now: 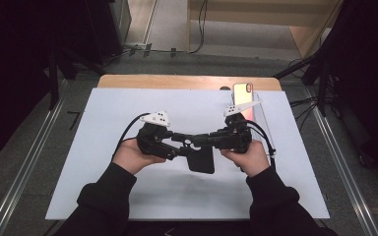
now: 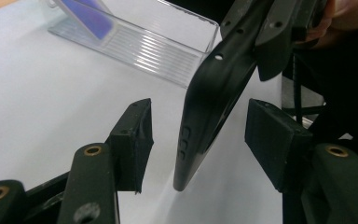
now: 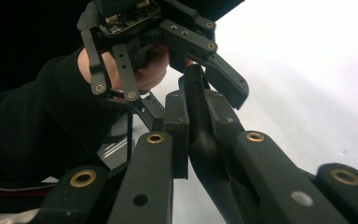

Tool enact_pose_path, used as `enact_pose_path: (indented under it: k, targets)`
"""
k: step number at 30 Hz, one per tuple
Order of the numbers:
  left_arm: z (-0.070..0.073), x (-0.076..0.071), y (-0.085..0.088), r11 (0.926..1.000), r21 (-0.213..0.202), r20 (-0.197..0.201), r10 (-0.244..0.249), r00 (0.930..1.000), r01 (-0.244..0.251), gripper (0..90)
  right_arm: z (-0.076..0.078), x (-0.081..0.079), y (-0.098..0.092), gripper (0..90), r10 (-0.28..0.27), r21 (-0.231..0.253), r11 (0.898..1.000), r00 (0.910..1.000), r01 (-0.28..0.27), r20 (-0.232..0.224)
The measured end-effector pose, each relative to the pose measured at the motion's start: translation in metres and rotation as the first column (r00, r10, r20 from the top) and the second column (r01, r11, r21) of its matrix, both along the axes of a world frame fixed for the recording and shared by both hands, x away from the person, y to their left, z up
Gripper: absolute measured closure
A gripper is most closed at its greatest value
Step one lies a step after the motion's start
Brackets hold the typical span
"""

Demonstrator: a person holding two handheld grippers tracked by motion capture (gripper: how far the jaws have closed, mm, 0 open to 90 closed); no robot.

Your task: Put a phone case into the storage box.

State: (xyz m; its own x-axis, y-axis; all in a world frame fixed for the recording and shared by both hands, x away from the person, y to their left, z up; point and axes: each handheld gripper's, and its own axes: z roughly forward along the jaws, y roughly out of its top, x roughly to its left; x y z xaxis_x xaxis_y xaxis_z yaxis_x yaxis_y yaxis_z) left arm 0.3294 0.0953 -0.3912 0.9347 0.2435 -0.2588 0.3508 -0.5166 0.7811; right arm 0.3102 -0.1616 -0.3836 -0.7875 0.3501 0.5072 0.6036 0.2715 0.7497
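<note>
A black phone case (image 1: 201,160) hangs edge-on above the white mat, between the person's two hands. My right gripper (image 1: 197,141) comes in from the right and is shut on the case's upper part; in the right gripper view its pads (image 3: 177,116) press both faces of the case (image 3: 205,158). My left gripper (image 1: 189,143) reaches in from the left. In the left gripper view its open jaws (image 2: 205,135) straddle the lower end of the case (image 2: 214,102), with a gap on each side. The right gripper (image 2: 270,42) grips the case from above there.
A phone (image 1: 242,96) leans on a clear ribbed stand (image 1: 261,115) at the back right of the white mat (image 1: 128,162); the same stand (image 2: 140,44) lies beyond the left jaws. Metal rails run along both sides of the table.
</note>
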Motion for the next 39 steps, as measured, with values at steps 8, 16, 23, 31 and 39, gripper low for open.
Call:
enact_pose_path:
  k: [8, 16, 23, 31, 39]
  targets:
    - [-0.003, 0.003, -0.004, 0.9983, -0.016, -0.006, -0.056, 0.9984, 0.055, 63.4, -0.002, 0.002, 0.0, 78.9, 0.008, 0.022, 1.0, 0.9999, -0.008, -0.015]
    - [-0.005, 0.004, 0.001, 0.9931, -0.022, -0.029, -0.116, 0.9928, 0.115, 75.0, -0.003, 0.003, 0.0, 76.6, 0.038, 0.036, 0.999, 0.9988, -0.036, -0.032]
    - [-0.004, 0.002, 0.0, 0.9911, -0.007, -0.041, -0.133, 0.9903, 0.133, 76.9, -0.002, 0.0, 0.002, 59.0, 0.001, 0.02, 1.0, 0.9999, -0.001, 0.012]
    - [0.0, 0.004, 0.01, 0.9986, 0.029, -0.081, -0.042, 0.9958, 0.044, 76.9, 0.0, -0.002, 0.0, 30.0, -0.078, 0.017, 0.997, 0.9916, 0.077, 0.103]
    - [0.011, 0.005, 0.02, 0.9943, 0.061, -0.1, 0.094, 0.9906, -0.088, 76.7, -0.006, -0.001, -0.002, 24.5, -0.137, -0.02, 0.99, 0.9793, 0.141, 0.149]
